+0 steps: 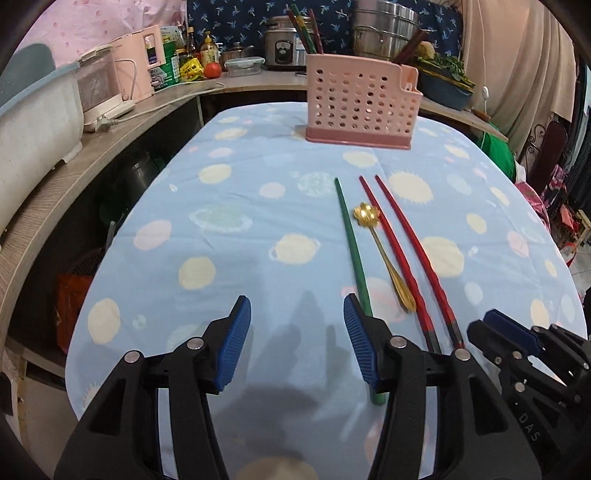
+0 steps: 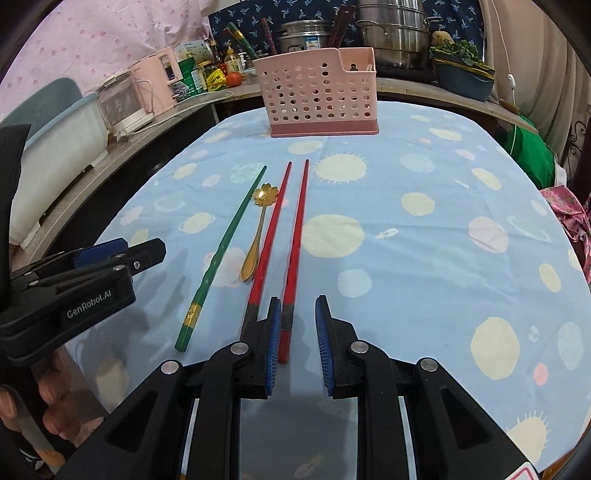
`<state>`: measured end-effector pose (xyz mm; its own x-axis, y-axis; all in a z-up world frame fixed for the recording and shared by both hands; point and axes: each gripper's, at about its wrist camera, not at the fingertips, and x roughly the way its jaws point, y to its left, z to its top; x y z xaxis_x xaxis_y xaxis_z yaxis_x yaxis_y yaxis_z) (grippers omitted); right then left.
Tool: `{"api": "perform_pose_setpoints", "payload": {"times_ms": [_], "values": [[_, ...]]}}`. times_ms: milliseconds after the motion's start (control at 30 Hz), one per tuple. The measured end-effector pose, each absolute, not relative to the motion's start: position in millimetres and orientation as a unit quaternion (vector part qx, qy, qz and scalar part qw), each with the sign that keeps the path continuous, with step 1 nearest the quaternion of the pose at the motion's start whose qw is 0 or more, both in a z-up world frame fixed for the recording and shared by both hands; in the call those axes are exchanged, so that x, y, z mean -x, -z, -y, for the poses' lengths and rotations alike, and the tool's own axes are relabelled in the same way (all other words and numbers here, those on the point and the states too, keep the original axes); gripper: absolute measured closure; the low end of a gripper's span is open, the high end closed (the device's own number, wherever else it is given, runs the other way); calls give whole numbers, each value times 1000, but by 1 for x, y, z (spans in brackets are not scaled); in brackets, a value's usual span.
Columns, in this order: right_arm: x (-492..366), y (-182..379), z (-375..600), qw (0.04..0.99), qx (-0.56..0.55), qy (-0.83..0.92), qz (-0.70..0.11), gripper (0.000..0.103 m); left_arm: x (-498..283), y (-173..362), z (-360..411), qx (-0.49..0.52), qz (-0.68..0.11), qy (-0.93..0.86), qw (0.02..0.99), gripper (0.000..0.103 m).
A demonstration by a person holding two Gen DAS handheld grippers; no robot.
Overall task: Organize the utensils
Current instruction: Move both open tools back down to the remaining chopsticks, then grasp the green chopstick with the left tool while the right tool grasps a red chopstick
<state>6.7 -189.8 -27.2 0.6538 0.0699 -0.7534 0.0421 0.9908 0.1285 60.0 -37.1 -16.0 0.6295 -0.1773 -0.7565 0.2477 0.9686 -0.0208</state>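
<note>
The work surface is a table covered by a light blue cloth printed with pale yellow suns and planets. The landmark is the pink perforated utensil holder, standing upright at the far end of the cloth.

Nearer than the holder, four utensils lie flat on the cloth, roughly parallel: a green chopstick, a gold flower-bowl spoon beside it, then two red chopsticks lying close together.

Left gripper: released, jaws wide apart, empty, over bare cloth; its right pad stands over the green chopstick's near end. A hand holds its handle.

Right gripper: jaws narrowly parted, straddling the near end of one red chopstick; the pads are not seen pressing on it.

Behind and left of the holder, a wooden counter carries a pink appliance, bottles, a tomato and steel pots. Patterned fabric hangs behind.
</note>
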Motion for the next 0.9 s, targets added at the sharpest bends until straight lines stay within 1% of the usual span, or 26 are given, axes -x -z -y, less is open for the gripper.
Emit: {"api": "perform_pose_setpoints", "payload": {"times_ms": [167,533,900], "values": [[-6,33,186,904,-67,-12,-421,83,-52,21,40,-44,-415,122,900,43],[-7,41,185,903,-58,-10,-426,83,-43,30,48,-52,-423,135,894,40],[-6,43,184,906,-42,-4,-421,91,-39,41,55,-58,-436,143,887,39]]}}
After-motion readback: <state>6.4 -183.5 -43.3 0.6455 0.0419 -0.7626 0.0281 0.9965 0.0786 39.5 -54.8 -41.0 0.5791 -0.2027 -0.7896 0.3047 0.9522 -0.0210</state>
